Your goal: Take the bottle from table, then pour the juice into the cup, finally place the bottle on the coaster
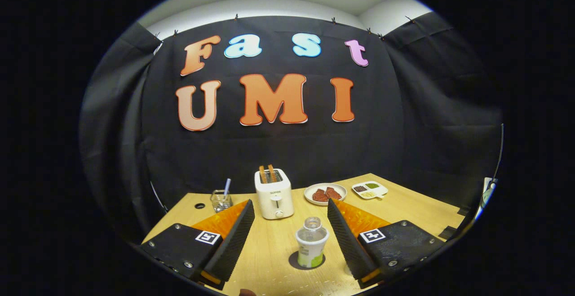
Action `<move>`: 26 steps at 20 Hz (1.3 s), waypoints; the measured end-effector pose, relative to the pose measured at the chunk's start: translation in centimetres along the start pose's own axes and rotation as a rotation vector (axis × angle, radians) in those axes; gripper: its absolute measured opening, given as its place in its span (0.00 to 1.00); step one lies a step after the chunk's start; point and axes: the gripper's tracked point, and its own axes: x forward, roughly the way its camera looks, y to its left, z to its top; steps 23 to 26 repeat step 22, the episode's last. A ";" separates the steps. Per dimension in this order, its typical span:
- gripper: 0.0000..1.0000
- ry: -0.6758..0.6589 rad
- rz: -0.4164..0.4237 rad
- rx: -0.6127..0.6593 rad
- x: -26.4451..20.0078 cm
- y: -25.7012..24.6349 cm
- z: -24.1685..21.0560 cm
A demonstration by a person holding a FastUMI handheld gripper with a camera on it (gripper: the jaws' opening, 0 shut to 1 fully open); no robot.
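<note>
A small clear bottle point(311, 243) with a white and green label and no cap stands upright on a dark round coaster point(294, 262) on the wooden table. It is between my two fingers but nearer the right one, and neither finger touches it. My gripper point(291, 209) is open wide, with nothing held. A clear glass cup point(221, 200) with a striped straw stands beyond the left finger, near the table's back left.
A white toaster point(273, 194) with two slices of toast stands just beyond the fingers. Behind it to the right sit a plate of meat point(325, 194) and a small divided dish point(369, 189). The table's right edge point(453, 217) lies beyond the right finger.
</note>
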 end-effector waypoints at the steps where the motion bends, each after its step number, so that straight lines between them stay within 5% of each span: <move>1: 0.97 0.007 0.026 0.015 -1.1 1.1 0.4; 6: 0.97 -0.003 0.145 0.068 -4.8 6.0 1.0; 13: 0.97 -0.021 0.138 -0.037 -6.8 7.2 0.2; 15: 0.97 -0.052 0.209 -0.018 -7.1 9.9 0.7; 26: 0.97 -0.122 0.201 -0.022 -8.1 9.6 1.1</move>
